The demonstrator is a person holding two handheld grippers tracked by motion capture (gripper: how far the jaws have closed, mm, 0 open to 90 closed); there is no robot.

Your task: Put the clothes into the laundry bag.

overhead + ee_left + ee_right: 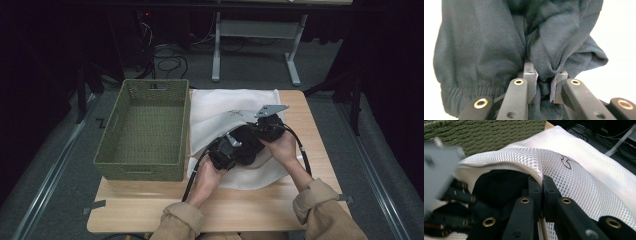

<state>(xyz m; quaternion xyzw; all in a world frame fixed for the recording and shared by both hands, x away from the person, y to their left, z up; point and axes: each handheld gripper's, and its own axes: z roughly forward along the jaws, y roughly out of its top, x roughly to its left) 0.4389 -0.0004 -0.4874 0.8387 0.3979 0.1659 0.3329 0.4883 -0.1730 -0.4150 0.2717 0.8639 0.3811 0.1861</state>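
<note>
Your left gripper (544,86) clamps a fold of the dark garment (486,50), which bunches directly ahead of its jaws. Your right gripper (542,188) pinches the mesh bag (579,185) edge, garment just left.

High view: overhead, forward-down on table (150,210). Gripper views: close along jaws, sharing dark garment (486,42), mesh bag (579,177).

A light wooden bench (150,205) stands on grey carpeted floor (70,165). Beyond it, a grey metal table frame (255,30) and tangled black cables (167,57) sit in dim surroundings.
</note>
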